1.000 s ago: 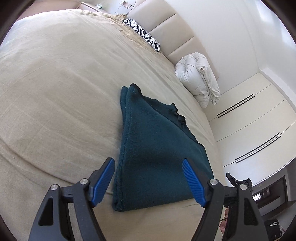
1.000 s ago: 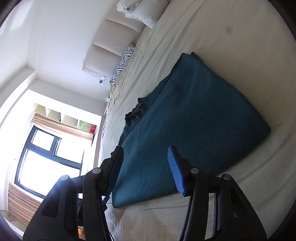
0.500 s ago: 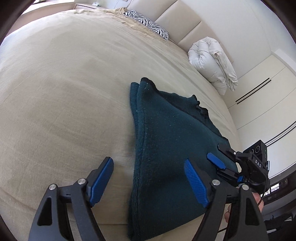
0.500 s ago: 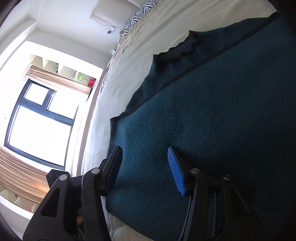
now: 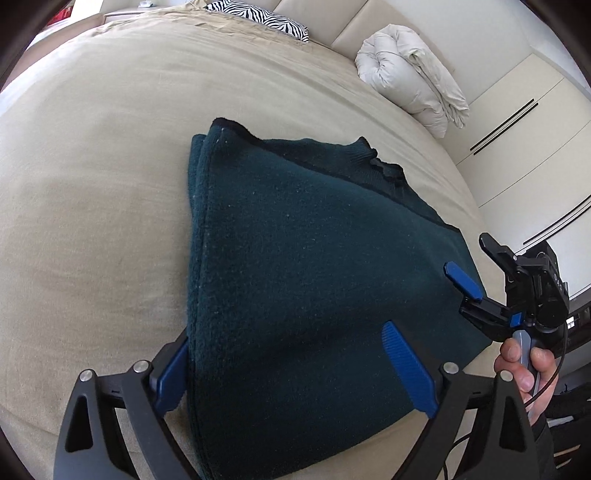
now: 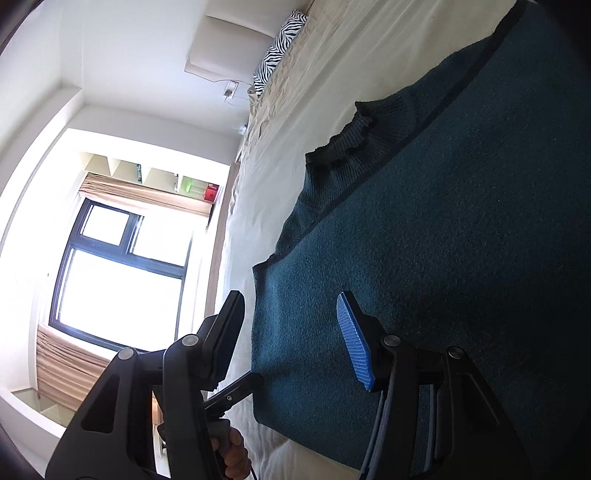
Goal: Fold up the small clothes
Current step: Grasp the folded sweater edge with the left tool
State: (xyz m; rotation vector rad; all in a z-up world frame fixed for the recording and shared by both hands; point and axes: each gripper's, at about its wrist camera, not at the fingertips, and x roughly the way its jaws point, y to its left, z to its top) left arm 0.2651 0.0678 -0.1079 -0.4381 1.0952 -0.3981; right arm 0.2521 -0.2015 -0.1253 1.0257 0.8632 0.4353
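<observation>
My left gripper (image 5: pixel 291 365) and right gripper (image 6: pixel 291 343) are both spread wide over the folded sweater (image 5: pixel 295 258), its long axis running six to twelve o'clock, collar (image 5: pixel 380 166) at one o'clock.

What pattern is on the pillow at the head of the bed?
Black-and-white zebra stripes on the pillow, clearest in the left wrist view.

The sweater (image 5: pixel 295 258) runs out at the lower edge of the left wrist view, and its fold covers part of the left claw (image 5: pixel 291 373) finger. In the right wrist view, the right edge cuts it.
</observation>
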